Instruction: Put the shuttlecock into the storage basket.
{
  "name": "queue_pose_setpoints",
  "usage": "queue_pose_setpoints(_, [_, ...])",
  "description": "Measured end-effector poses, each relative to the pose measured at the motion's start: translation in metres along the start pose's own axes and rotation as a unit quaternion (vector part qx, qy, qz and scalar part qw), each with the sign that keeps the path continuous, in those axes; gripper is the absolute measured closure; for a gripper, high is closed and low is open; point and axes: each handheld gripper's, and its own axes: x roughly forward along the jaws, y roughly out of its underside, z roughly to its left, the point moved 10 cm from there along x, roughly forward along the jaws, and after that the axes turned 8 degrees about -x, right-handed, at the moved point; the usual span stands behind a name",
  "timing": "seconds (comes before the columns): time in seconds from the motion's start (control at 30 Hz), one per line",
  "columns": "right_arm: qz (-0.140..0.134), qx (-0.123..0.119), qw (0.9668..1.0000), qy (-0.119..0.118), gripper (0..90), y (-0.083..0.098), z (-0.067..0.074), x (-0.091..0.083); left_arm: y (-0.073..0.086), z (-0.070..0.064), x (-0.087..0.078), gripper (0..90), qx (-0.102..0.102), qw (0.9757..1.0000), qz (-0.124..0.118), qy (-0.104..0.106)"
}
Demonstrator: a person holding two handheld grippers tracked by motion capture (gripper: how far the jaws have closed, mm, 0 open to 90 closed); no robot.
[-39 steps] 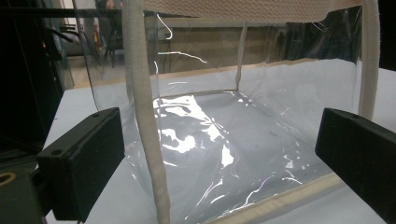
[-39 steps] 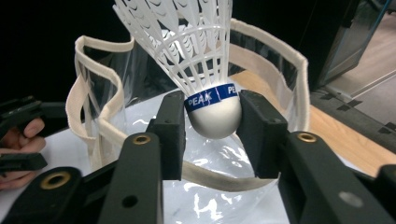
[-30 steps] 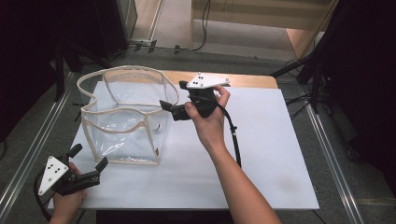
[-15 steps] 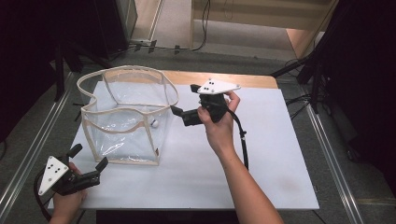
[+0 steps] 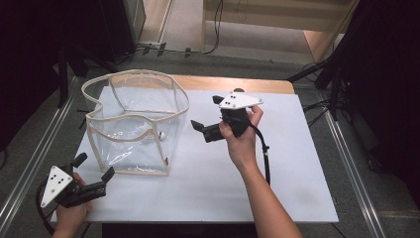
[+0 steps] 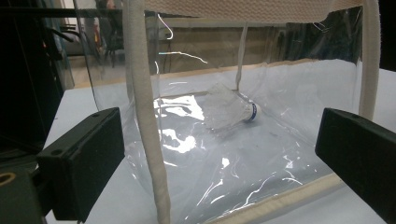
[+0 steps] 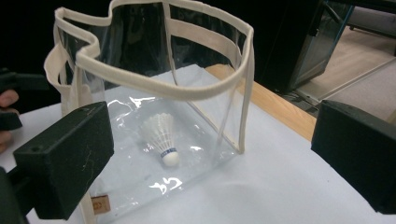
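Two grippers are seen, and both are held wide open with nothing between their jaws. The right gripper (image 5: 205,116) is held up above the white surface (image 5: 297,163), just beside the clear bag (image 5: 133,124), with its jaws turned toward the bag's side. It is probably kept there so the bag's open top can be reached next.

One shuttlecock (image 7: 162,135) is lying inside the bag, on the bag's floor, straight ahead of the right gripper and lower down. Its round cork tip is pointed toward this gripper and its white feathers are pointed away. The bag is standing up by itself, with its cloth rim (image 7: 163,86) held wide, so things can be dropped in or lifted out easily.

The left gripper (image 5: 91,171) is held low, near the closest corner of the bag, but the bag is not touched by it. From this gripper, the shuttlecock (image 6: 231,109) is seen through the clear wall, ahead and past the cloth strip (image 6: 147,121) at the corner. This gripper seems to be kept close so the bag can be steadied if it tips.
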Motion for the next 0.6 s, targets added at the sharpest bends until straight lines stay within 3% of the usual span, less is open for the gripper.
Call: queue_pose_setpoints(0.6, [0.017, 0.022, 0.9996, 0.007, 0.0, 0.046, -0.004, -0.011, 0.000, 0.000, 0.000, 2.1, 0.002, 1.0000, 0.000, -0.001])
